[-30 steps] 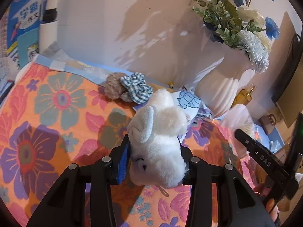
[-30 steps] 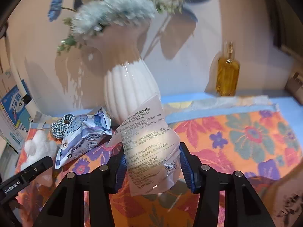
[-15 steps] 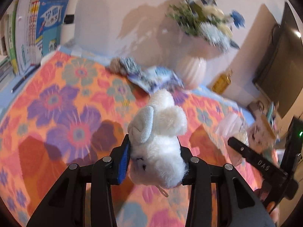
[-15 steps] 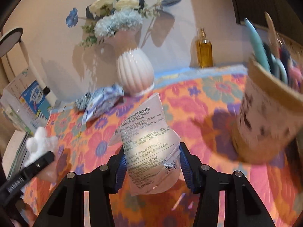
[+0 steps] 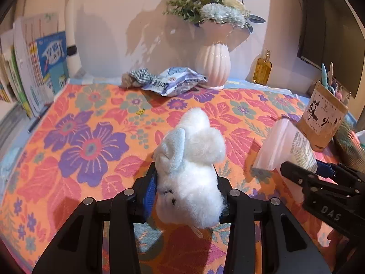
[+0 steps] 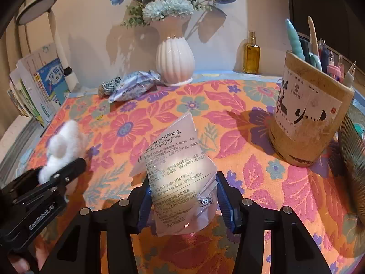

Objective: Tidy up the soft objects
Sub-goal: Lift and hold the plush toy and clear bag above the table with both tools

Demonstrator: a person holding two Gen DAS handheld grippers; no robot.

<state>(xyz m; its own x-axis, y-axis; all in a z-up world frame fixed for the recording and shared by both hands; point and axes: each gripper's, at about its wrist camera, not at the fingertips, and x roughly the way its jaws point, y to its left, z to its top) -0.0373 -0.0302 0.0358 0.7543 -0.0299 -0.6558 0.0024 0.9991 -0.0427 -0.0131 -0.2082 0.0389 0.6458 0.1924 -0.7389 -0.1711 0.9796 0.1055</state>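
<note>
The left gripper (image 5: 186, 194) was clamped on a white plush toy (image 5: 190, 169), its blue pads pressing the fluffy body from both sides, held above the floral tablecloth (image 5: 91, 146). The right gripper (image 6: 184, 203) was closed around a clear packet holding a makeup sponge (image 6: 180, 182), printed side up, also above the cloth. In front of the white ribbed vase (image 5: 213, 65) of blue and cream flowers lay a blue-and-white soft pack (image 5: 175, 84), and touching that pack on the side away from the vase sat a gingham scrunchie (image 5: 141, 75). To the other side of the vase stood an amber bottle (image 5: 262, 69), and nearer the camera a pen holder (image 6: 312, 116) full of pens.
</note>
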